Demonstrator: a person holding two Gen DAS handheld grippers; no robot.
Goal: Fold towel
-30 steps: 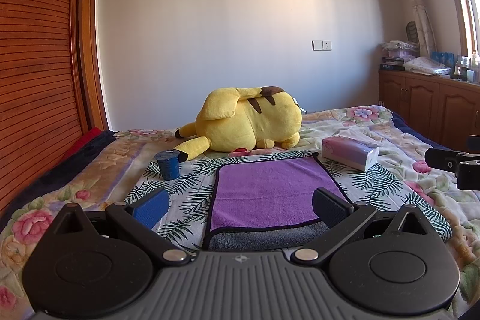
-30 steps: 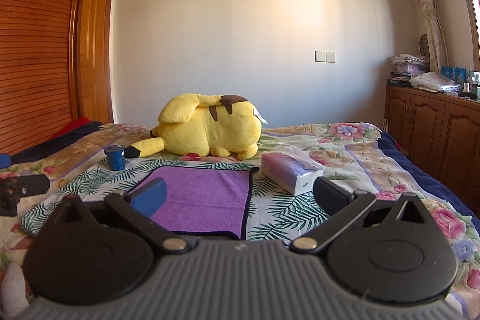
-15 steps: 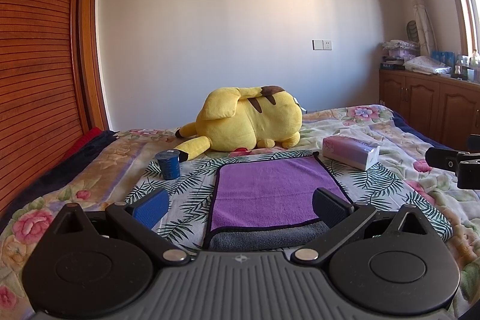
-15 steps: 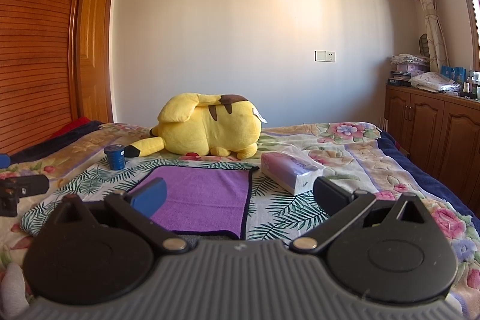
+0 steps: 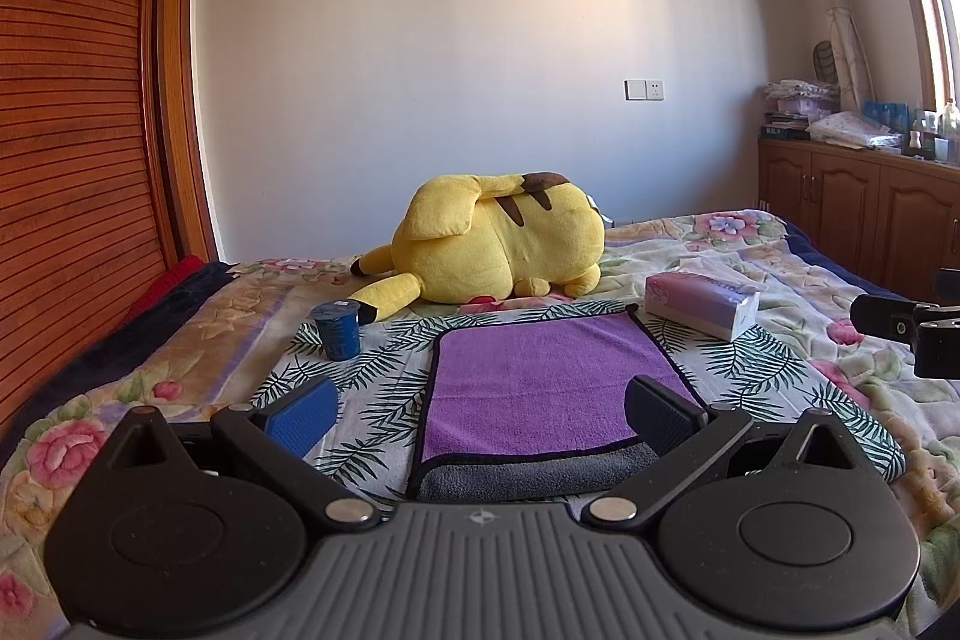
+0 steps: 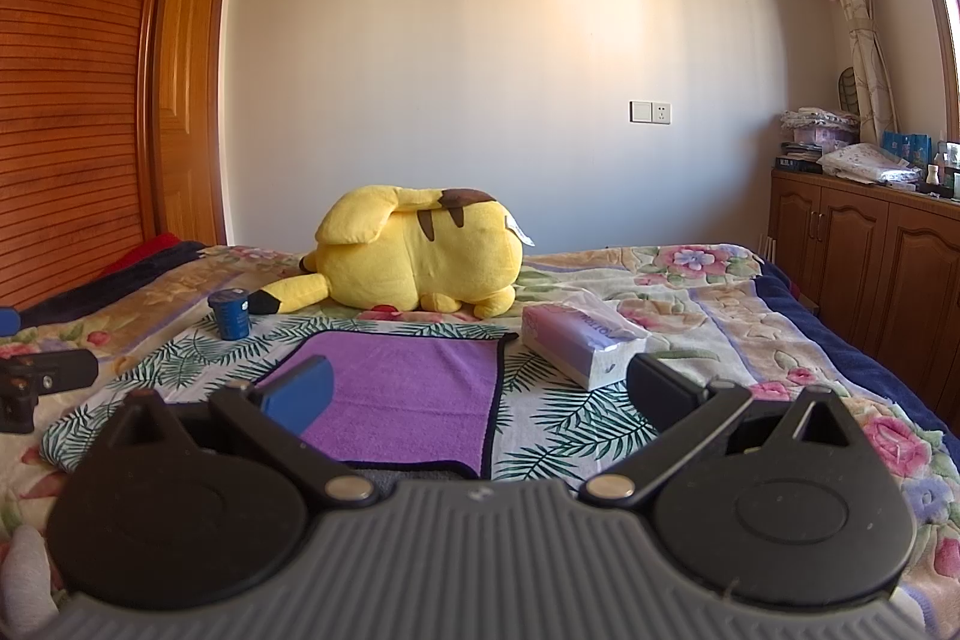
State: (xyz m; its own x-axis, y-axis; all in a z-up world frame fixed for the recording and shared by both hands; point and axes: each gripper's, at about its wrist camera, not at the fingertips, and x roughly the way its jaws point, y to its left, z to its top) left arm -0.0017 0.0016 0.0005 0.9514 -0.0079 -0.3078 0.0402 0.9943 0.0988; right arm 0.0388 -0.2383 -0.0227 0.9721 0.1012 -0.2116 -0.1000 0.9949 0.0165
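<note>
A purple towel (image 5: 540, 382) with a dark border lies flat on the bed, its near edge turned up and showing a grey underside (image 5: 540, 478). It also shows in the right wrist view (image 6: 408, 394). My left gripper (image 5: 480, 406) is open and empty, held just short of the towel's near edge. My right gripper (image 6: 480, 391) is open and empty, near the towel's near right corner. Each gripper shows at the edge of the other's view: the right gripper's tip (image 5: 900, 328) and the left gripper's tip (image 6: 42, 382).
A yellow plush toy (image 5: 498, 244) lies beyond the towel. A blue cup (image 5: 339, 331) stands left of the towel, a tissue pack (image 5: 702, 304) right of it. The floral bedspread (image 5: 780, 400) surrounds them. Wooden cabinets (image 6: 870, 268) stand at the right, a wooden wardrobe (image 5: 72, 160) at the left.
</note>
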